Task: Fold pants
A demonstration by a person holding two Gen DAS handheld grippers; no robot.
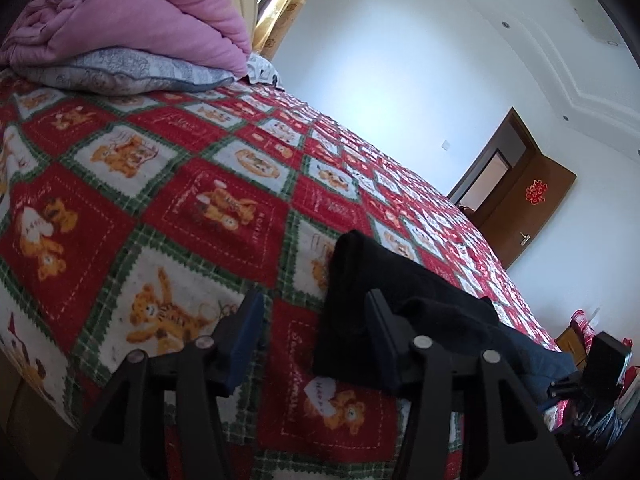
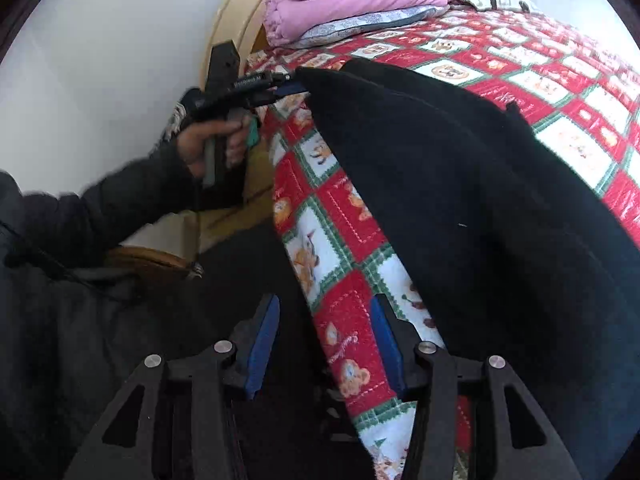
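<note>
**Black pants lie along the bed's near edge, both grippers released**

While we look along the left gripper [image 1: 316, 336], we see its blue-padded jaws standing apart with only the patterned bedspread [image 1: 160, 184] between them — nothing is pinched. The black pants [image 1: 404, 300] lie just beside its right-hand finger, folded into a thick band that runs along the near edge of the bed; whether that finger touches the cloth we cannot tell. Blue fabric shows under the black toward the lower right of this view.

From the right wrist view, the right gripper [image 2: 324, 344] is likewise released, jaws apart over the bed's edge, with the red, white and green bedspread [image 2: 344, 280] between the pads and dark floor below on the left. The pants [image 2: 480, 200] spread as a broad dark mass from the middle of the bed's near edge toward the head end. There we see the left gripper [image 2: 290, 82] at the tip of the cloth, held by a hand [image 2: 208, 140] in a dark sleeve — its pads sit right at the fabric's end, and from here we cannot tell whether they touch it.

At the head of the bed a folded pink quilt [image 2: 344, 0] rests on a grey patterned pillow [image 2: 360, 24], well apart from the pants. A brown door [image 1: 528, 212] stands open in the white wall beyond the far corner.
</note>
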